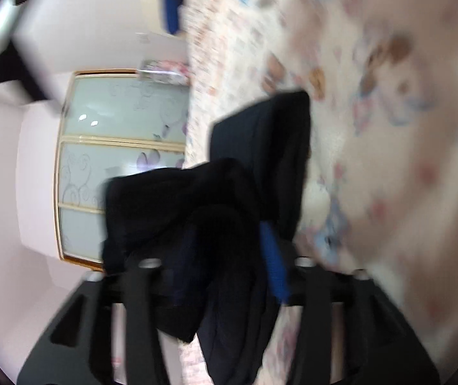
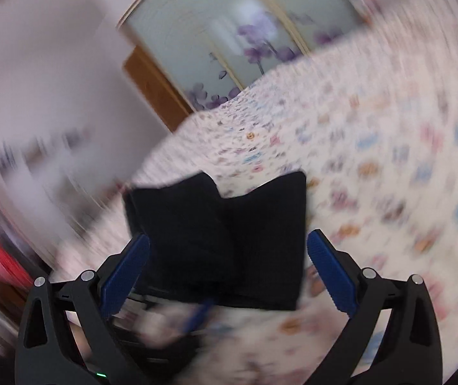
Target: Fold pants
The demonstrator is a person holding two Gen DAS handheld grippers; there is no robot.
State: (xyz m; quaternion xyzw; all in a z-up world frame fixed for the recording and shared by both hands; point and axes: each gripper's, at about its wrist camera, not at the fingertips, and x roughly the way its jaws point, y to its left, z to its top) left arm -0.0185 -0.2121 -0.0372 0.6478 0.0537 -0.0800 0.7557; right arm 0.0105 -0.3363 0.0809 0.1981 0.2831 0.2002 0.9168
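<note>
My right hand-held gripper [image 2: 227, 266] stands wide, both blue pads bare, and the pants [image 2: 222, 240] sit straight ahead between the spread fingers as a compact dark bundle, its near edge low in the gap and its far edge ending in two humps. No pad presses on the cloth that I can see. The bundle looks about as wide as it is deep from here, so I cannot name a long axis with any confidence.

My left hand-held gripper [image 1: 222, 276] is rolled well over, and dark cloth of the same pants [image 1: 229, 199] is draped up close between its fingers, partly covering them; one blue pad [image 1: 275, 266] shows against the fabric. The jaws stand apart, and I judge the cloth loose there, not pinched, though blur makes that uncertain. The left is the nearer of the two to the fabric, so any tidying of the last fold falls to it first.

Under the bundle lies the bed [image 2: 373, 160], covered in a pale sheet with small coloured prints. Beyond its far edge stand frosted wardrobe doors [image 2: 229, 32] with purple flowers, and a plain pale wall [image 2: 36, 64] to their left.
</note>
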